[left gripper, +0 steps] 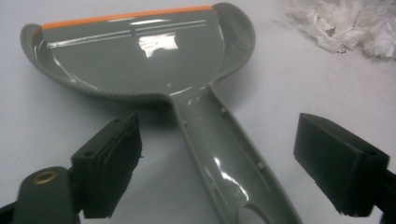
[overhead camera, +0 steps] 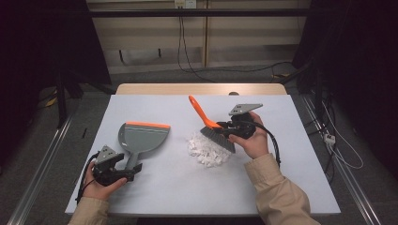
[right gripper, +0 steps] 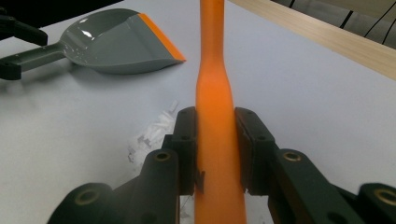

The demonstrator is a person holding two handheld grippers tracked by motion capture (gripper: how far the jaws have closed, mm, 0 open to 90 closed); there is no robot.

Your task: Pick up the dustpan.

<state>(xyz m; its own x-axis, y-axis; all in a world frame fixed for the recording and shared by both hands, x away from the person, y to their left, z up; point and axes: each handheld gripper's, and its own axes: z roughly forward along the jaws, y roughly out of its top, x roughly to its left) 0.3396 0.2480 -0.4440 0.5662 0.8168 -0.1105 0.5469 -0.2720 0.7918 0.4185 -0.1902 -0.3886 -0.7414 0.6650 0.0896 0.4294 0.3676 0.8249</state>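
On the left of a white-covered table (overhead camera: pixel 155 187), seen from above, a person's left hand (overhead camera: pixel 96 187) holds the left gripper (overhead camera: pixel 133 172) low over the surface, its jaws spread wide on either side of the handle of a grey dustpan (overhead camera: pixel 141 137) without touching it. In the left gripper view the handle runs up between the two black pads (left gripper: pixel 109 163) to the pan's shallow scoop, which lies flat with its orange lip (left gripper: pixel 126 16) on the far edge. Just right of the dustpan, near the table's middle, sits a heap of white paper scraps (overhead camera: pixel 206 149). Above and touching that heap is a hand brush (overhead camera: pixel 217 132), its grey bristles resting on the scraps and its orange handle (overhead camera: pixel 199 111) tilting up and to the left. The right gripper (overhead camera: pixel 225 127), held in the right hand (overhead camera: pixel 253 140), is clamped on the brush handle; the right gripper view shows both jaws pressed against the orange handle.
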